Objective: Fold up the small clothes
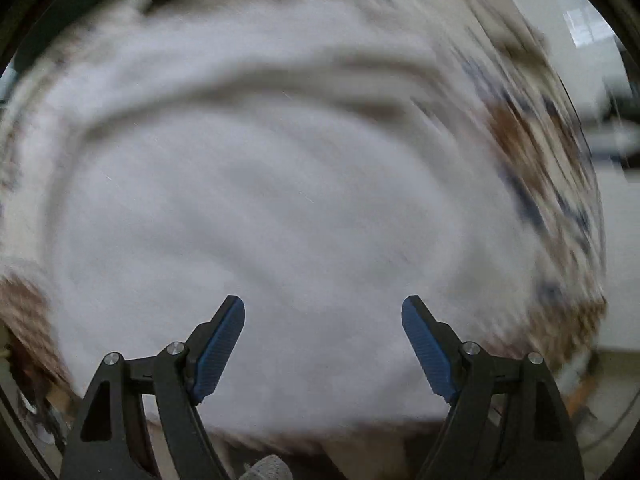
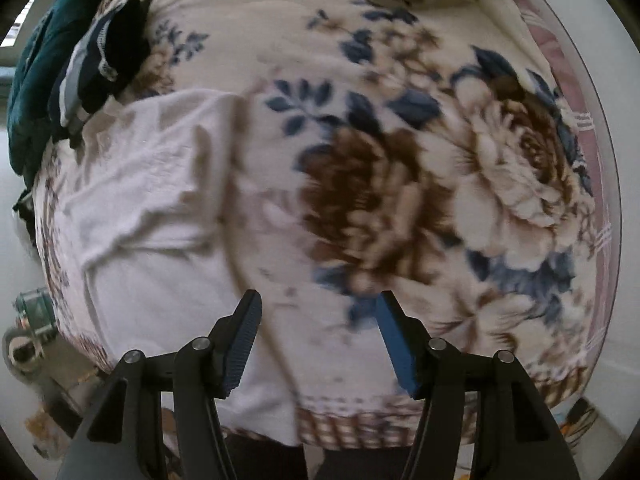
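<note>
A white garment [image 2: 156,208] lies spread and wrinkled on a floral blanket [image 2: 400,168], at the left of the right wrist view. My right gripper [image 2: 318,308] is open and empty, just above the garment's right edge and the blanket. In the left wrist view the same white garment [image 1: 260,208] fills most of the frame, heavily blurred. My left gripper [image 1: 323,312] is open and empty above it. Whether the fingers touch the cloth cannot be told.
A pile of dark clothes [image 2: 100,52] and a teal fabric [image 2: 36,80] lie at the blanket's far left. The bed's front edge with a checked border [image 2: 360,428] runs below my right gripper. Pink bedding [image 2: 560,80] shows at the right.
</note>
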